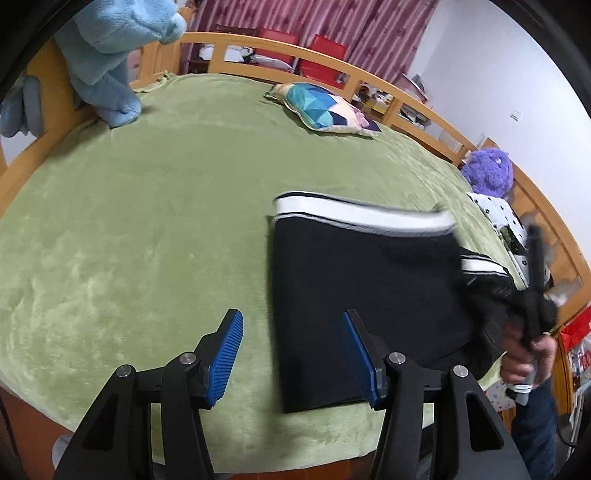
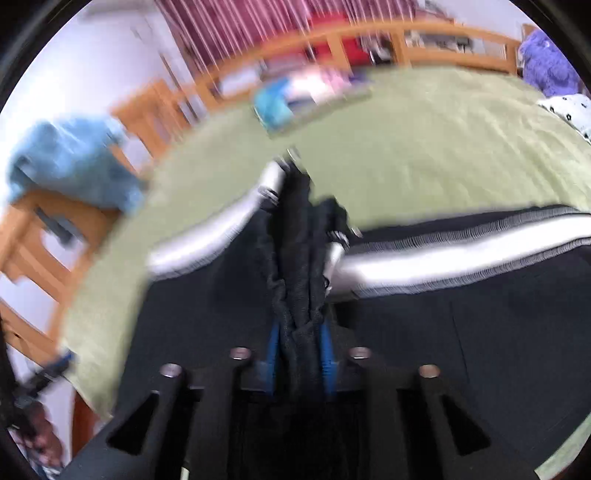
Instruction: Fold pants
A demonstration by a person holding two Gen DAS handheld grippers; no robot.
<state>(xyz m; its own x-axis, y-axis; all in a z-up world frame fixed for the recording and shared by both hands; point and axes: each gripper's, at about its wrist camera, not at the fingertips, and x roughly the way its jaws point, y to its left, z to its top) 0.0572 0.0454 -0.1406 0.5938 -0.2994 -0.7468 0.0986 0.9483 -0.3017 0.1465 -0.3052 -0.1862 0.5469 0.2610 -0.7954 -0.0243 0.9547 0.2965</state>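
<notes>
Mid-fold on the green bed (image 1: pixel 147 221): our left claw (image 1: pixel 291 354) hangs open and empty over the black pants (image 1: pixel 362 280)' near edge, while our right claw (image 2: pixel 299 347) pinches bunched fabric. Next, we judge, carry that layer across.

Even, soft indoor light, no hard shadows or glare. Left wrist view mostly sharp — only the pants (image 1: pixel 369 280) waistband and the far right gripper (image 1: pixel 533 295) smear. Right wrist view heavily motion-blurred — curtain (image 2: pixel 236 33) and bed rail (image 2: pixel 332 40) streaked, pants stripe smeared. Both fisheye: bed (image 1: pixel 147 221) edges bow, corners vignette black.
</notes>
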